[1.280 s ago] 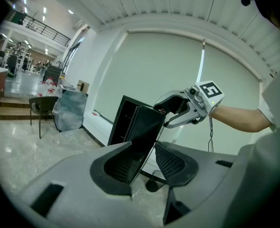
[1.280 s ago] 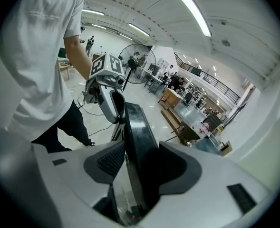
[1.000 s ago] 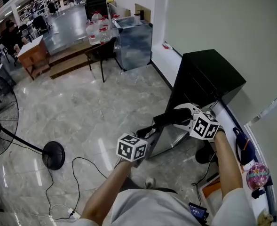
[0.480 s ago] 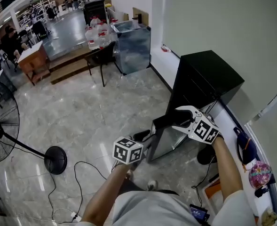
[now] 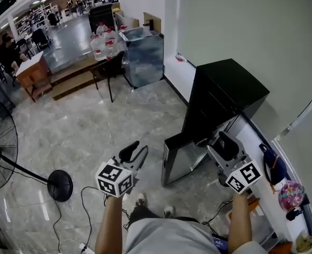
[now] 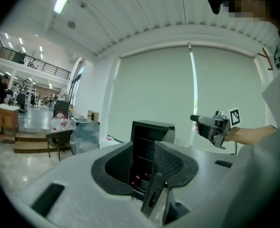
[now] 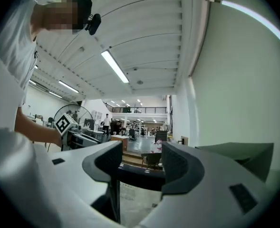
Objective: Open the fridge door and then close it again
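Two grippers hover by a black fridge [image 5: 227, 97] that stands against the right wall, its door [image 5: 178, 157] swung open to the left. The left gripper [image 5: 136, 152], left of the door, has its jaws partly apart and empty. The right gripper [image 5: 223, 143], near the door's right side, has its jaws wide apart, just narrowing slightly, with nothing between them.

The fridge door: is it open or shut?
Open. The door stands swung out from the black fridge, and the left gripper view shows its shelves.
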`<state>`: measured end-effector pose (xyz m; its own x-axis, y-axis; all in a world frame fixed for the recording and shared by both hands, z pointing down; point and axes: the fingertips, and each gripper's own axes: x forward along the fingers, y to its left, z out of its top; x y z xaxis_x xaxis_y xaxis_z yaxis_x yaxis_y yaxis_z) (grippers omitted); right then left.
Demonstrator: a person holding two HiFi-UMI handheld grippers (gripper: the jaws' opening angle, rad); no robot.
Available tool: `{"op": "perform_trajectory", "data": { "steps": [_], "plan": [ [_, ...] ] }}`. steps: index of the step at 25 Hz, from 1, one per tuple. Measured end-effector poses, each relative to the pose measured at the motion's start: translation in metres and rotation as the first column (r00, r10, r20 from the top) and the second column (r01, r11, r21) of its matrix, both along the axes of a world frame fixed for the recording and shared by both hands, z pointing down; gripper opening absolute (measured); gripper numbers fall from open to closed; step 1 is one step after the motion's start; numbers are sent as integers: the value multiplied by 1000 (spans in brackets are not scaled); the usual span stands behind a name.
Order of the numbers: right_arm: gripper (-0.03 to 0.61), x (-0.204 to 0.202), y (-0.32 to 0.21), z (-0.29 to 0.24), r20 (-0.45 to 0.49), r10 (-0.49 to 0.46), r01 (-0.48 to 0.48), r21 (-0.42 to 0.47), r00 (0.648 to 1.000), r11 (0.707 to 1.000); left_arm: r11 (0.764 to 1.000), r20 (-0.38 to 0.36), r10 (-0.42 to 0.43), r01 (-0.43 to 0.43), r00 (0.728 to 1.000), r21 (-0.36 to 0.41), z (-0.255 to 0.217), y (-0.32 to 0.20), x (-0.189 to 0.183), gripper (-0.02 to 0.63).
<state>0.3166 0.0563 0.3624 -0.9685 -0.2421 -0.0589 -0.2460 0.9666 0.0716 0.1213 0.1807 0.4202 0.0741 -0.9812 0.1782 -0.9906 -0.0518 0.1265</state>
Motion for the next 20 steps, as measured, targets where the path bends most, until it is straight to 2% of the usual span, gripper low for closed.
{"op": "perform_trajectory", "data": {
  "steps": [5,11,15,20],
  "plan": [
    [252,41,19,-11,77,114,-111,-36,990,993,998,-32,-35,37,999,55,-19,25,3,132],
    [252,46,22,-5,24,100,-100,17,995,995,999,60,-19,17,998,31,-20,18,16,132],
    [252,41,22,-9,17,92,-92,46,996,995,1000,72,-1,-1,997,20,-18,16,22,132],
    [252,39,20,-3,6,79,-79,40,997,996,1000,82,1,0,997,-11,-10,15,23,132]
  ]
}}
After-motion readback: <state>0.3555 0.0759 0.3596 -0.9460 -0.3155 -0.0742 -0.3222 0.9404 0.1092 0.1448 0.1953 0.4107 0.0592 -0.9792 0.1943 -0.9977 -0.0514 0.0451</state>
